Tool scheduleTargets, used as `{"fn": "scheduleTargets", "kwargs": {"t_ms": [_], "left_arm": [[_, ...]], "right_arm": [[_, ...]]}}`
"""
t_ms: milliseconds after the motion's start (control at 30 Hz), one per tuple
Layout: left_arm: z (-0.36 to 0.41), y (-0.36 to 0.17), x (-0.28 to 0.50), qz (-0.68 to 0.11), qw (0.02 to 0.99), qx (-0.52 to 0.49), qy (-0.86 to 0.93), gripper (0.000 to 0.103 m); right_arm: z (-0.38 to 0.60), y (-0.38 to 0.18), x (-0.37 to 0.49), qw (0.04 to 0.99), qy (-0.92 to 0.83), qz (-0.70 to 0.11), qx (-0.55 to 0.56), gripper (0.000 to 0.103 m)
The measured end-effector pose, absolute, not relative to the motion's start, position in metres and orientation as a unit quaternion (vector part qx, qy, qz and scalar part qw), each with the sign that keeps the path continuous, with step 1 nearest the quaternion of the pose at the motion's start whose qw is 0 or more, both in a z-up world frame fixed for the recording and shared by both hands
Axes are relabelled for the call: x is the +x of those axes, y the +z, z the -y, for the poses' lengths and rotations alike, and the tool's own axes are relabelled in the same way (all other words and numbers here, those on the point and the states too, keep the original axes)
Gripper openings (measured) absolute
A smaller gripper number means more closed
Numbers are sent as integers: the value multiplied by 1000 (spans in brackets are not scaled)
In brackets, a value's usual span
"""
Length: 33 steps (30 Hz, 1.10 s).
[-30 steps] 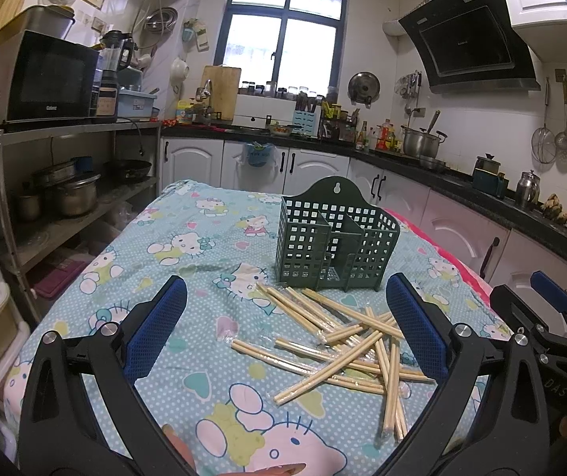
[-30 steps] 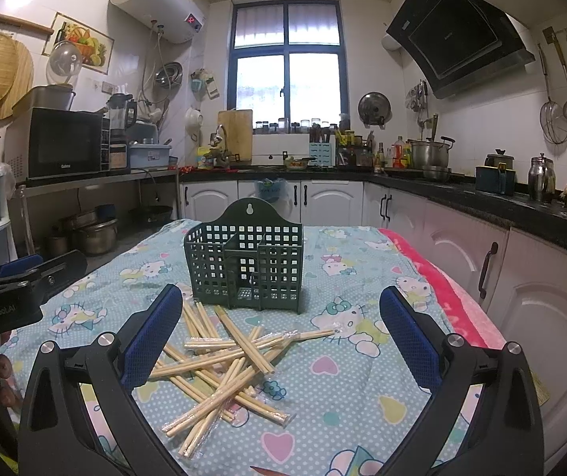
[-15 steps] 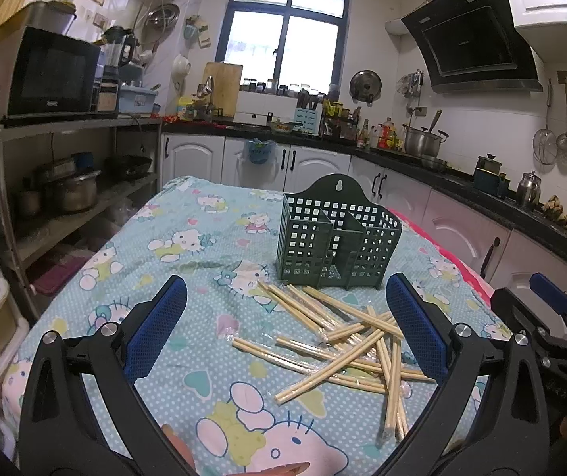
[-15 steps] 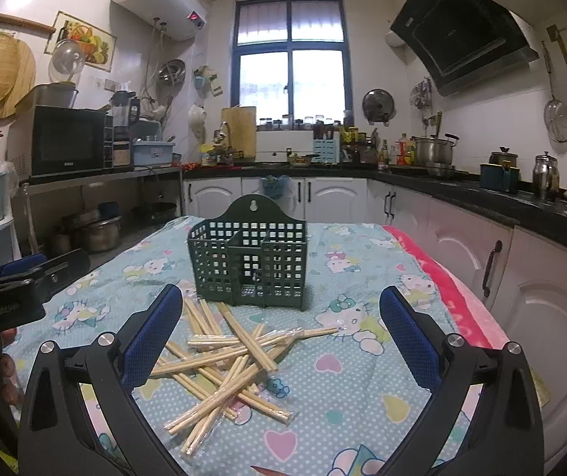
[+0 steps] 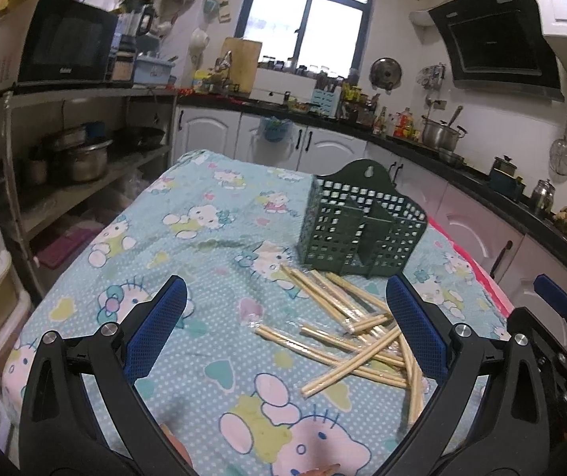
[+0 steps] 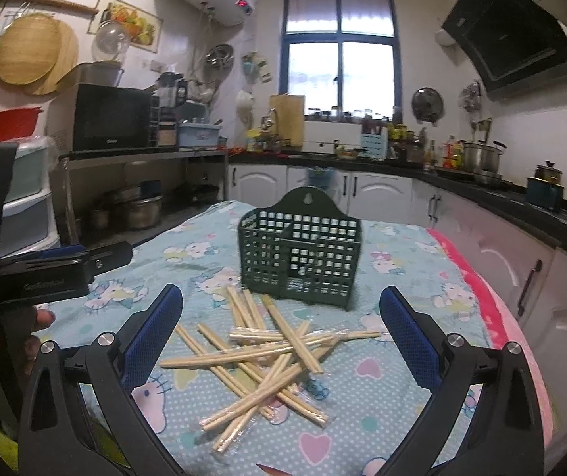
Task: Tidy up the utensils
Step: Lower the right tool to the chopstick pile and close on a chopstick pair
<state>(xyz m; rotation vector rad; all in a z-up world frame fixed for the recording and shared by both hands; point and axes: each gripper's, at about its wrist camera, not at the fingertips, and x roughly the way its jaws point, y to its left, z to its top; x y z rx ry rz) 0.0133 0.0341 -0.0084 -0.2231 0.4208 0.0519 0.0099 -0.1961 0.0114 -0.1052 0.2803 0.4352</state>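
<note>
The chopsticks (image 6: 267, 361) lie in a loose crossed heap on the cartoon-print tablecloth (image 6: 382, 428), many of them looking sealed in clear wrappers, and in the right wrist view the heap sits between the right gripper (image 6: 281, 337) fingers and just ahead of them. The green slotted holder (image 6: 299, 254) stands upright beyond the pile, its near foot almost touching the farthest sticks, and no sticks can be seen inside it.

Compared with a second ago the pile and the holder have not shifted on the cloth; only the viewpoints have. The left gripper (image 5: 285, 327) has swung so that the heap, which was centred between its fingers, now lies toward its right finger (image 5: 416, 331), part of it hidden behind that finger. The right gripper has crept a little closer, the holder looming larger between its fingers. My reading is that sorting has not begun: this is still the approach, with the right side better lined up for a first pick.

Both grippers are spread wide with nothing between their pads.

The right wrist view shows the whole heap unobstructed, the holder's front face and divider, and the left gripper's body beyond its left finger. The left wrist view instead shows the holder cornerwise, so its two compartments read clearly, and catches the right gripper's blue tip (image 5: 553, 295) outside its own right finger, well clear of the sticks
</note>
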Motion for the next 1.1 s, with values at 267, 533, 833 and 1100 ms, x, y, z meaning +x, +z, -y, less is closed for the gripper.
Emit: {"fn": "scheduleTargets", "kwargs": {"t_ms": [267,533,833,1100], "left_arm": [[-58,-13,27,-257,957,-127,40,93],[-74,-19,43,-294,944,-148,26,93],[-83,-38,64,-353,919,-176,0,69],[-81,-55,75,-384,904,-187,-29,54]], "right_arm": [[178,18,22,951,260,-155,-60,97],[166,25,55,942,270,-185,-70,97],[151,22,99,925,278,-230,-119,70],[128,2,137,898,284,-300,-155,50]]}}
